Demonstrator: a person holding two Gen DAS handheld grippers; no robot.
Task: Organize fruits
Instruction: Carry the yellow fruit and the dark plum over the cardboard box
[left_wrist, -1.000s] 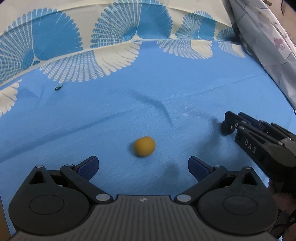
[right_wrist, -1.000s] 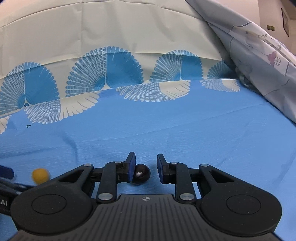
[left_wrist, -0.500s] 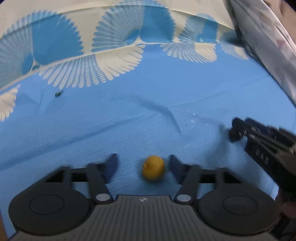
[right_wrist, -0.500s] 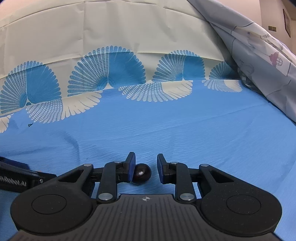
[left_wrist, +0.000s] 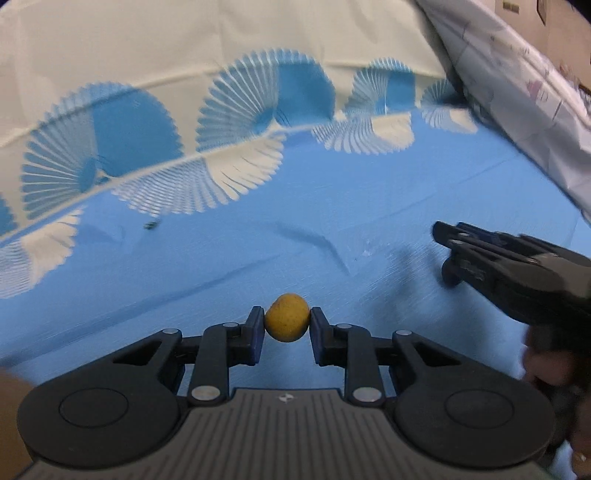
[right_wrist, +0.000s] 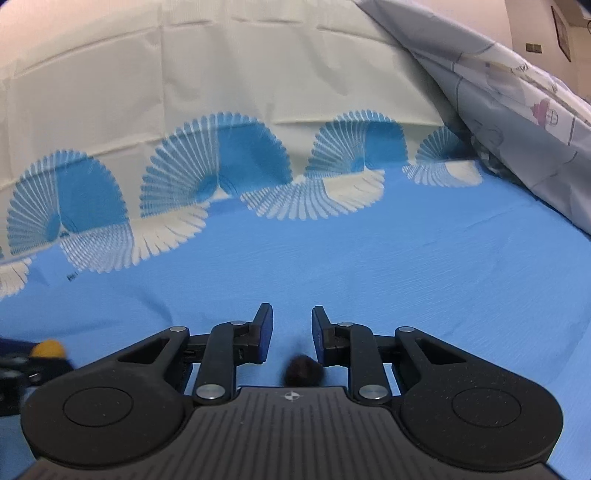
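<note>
Yellow fruit (left_wrist: 287, 317) pinched inside left claw (left_wrist: 287, 326).

Right gripper (right_wrist: 289, 328) jaws parted over the blue cloth (right_wrist: 406, 280). A blurred dark fruit (right_wrist: 303, 373) sits low between them — against the right finger (right_wrist: 322, 338)

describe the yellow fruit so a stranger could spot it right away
On the blue tablecloth with white fan prints, find the left hand-held gripper. Pinched between its blue fingertips is a small round yellow fruit, the only yellow item; the other fruit is dark, near the right hand-held gripper.
</note>
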